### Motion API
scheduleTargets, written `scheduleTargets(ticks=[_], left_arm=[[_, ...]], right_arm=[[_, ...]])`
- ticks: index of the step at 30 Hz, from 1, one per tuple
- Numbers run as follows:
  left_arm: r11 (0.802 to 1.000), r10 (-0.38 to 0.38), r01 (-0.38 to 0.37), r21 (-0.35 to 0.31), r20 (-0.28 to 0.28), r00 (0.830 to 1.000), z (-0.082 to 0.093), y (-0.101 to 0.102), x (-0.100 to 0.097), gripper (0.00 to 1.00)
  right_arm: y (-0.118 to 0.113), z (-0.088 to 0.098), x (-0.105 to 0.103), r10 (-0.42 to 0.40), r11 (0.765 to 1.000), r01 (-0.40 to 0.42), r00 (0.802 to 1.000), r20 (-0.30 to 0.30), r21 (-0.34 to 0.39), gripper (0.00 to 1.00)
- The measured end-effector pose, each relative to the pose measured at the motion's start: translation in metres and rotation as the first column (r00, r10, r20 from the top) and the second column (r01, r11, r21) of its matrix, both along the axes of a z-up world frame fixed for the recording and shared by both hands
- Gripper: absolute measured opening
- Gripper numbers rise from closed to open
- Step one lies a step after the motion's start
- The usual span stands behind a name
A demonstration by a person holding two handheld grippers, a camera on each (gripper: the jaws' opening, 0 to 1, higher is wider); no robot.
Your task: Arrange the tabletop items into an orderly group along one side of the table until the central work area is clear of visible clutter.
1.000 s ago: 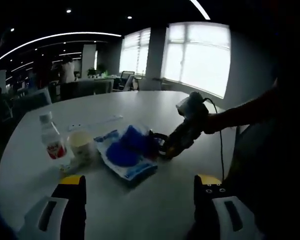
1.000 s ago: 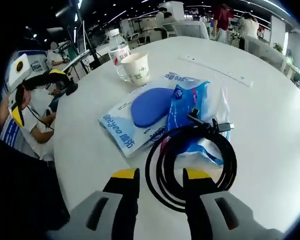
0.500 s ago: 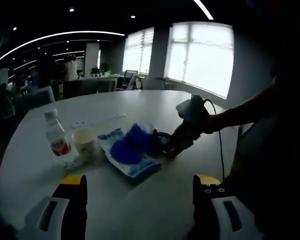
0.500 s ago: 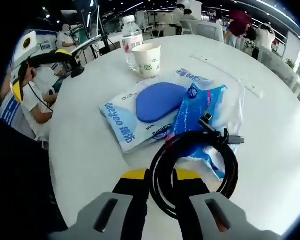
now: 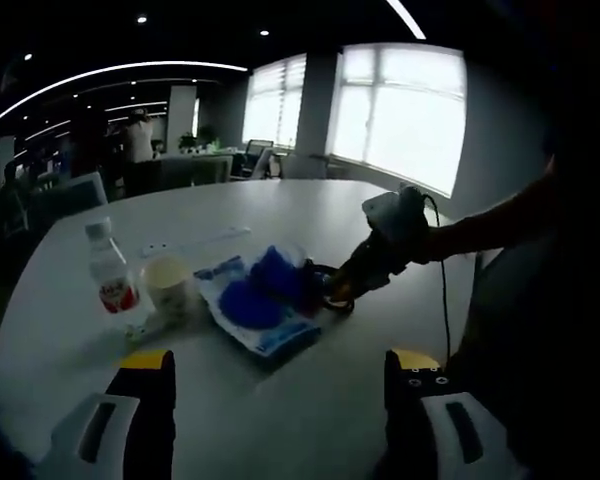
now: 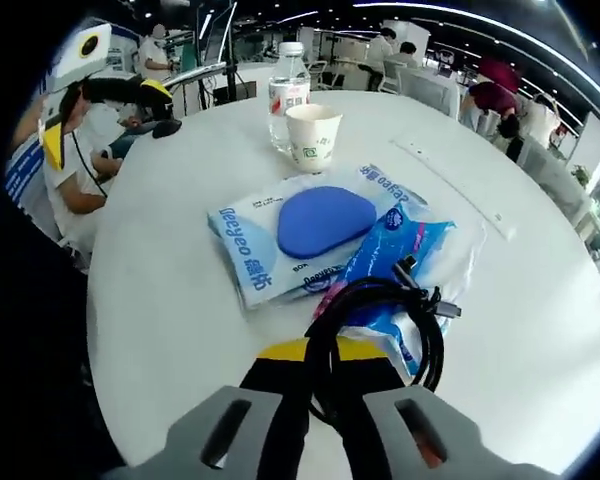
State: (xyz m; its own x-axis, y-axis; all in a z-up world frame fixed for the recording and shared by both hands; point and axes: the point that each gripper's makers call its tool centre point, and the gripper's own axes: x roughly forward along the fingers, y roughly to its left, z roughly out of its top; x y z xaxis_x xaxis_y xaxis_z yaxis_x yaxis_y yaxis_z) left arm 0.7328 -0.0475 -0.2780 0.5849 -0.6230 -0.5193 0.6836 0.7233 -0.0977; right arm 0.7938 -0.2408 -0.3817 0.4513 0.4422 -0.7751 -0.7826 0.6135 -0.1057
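Observation:
My right gripper [image 6: 318, 352] is shut on a coiled black cable [image 6: 420, 318] at the near side of the round white table [image 6: 170, 300]. The coil rests partly on a blue tissue pack [image 6: 395, 245], beside a flat white-and-blue packet [image 6: 300, 235] with a blue oval. Behind them stand a paper cup [image 6: 312, 137] and a water bottle [image 6: 289, 88]. My left gripper [image 5: 280, 365] hovers open over bare table, with nothing between its jaws. Ahead of it are the bottle [image 5: 112, 283], cup [image 5: 167, 285], packet [image 5: 255, 305] and the right gripper [image 5: 348, 288] on the cable [image 5: 325, 283].
A long white strip [image 6: 450, 185] lies flat on the far side of the table, also visible as a strip [image 5: 195, 240] behind the cup. A seated person [image 6: 75, 150] is at the table's left edge. Desks, chairs and standing people fill the background.
My right gripper's jaws have shut on the near side of the cable coil, and the coil has pulled in toward them. The left gripper has stayed open and nearly still.

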Motion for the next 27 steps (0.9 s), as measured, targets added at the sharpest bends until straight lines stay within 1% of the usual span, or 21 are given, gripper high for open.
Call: scheduleTargets(ticks=[3, 5, 7, 9, 14, 19, 22, 27], left_arm=[[1.0, -0.004, 0.004, 0.0, 0.0, 1.0, -0.001, 0.001, 0.001, 0.85], [1.0, -0.006, 0.006, 0.001, 0.0, 1.0, 0.0, 0.001, 0.001, 0.84], [1.0, -0.008, 0.008, 0.002, 0.002, 1.0, 0.0, 0.001, 0.001, 0.84], [1.0, -0.011, 0.011, -0.001, 0.006, 1.0, 0.002, 0.0, 0.002, 0.84], [1.0, -0.021, 0.021, -0.002, 0.008, 1.0, 0.004, -0.001, 0.002, 0.84], [0.999, -0.033, 0.033, 0.0, 0.01, 0.999, 0.004, -0.002, 0.003, 0.85], [0.999, -0.037, 0.037, -0.006, 0.013, 0.999, 0.005, -0.002, 0.005, 0.85], [0.999, -0.047, 0.047, -0.008, 0.017, 0.999, 0.006, -0.004, 0.008, 0.85]], right_arm=[[-0.001, 0.008, 0.002, -0.014, 1.0, 0.014, 0.999, 0.032, 0.005, 0.02], [0.0, 0.012, 0.003, -0.024, 1.0, 0.024, 0.999, 0.042, 0.012, 0.02], [-0.001, 0.018, 0.005, -0.028, 1.0, 0.028, 0.997, 0.075, 0.006, 0.01], [0.0, 0.024, 0.003, -0.036, 0.999, 0.035, 0.996, 0.086, 0.011, 0.01], [-0.002, 0.039, 0.005, -0.064, 0.998, 0.062, 0.988, 0.139, 0.018, 0.01], [-0.002, 0.052, 0.0, -0.089, 0.996, 0.085, 0.984, 0.152, 0.033, 0.01], [-0.001, 0.062, -0.008, -0.099, 0.995, 0.093, 0.983, 0.156, 0.04, 0.01], [0.0, 0.07, -0.02, -0.104, 0.994, 0.098, 0.983, 0.154, 0.045, 0.01]])
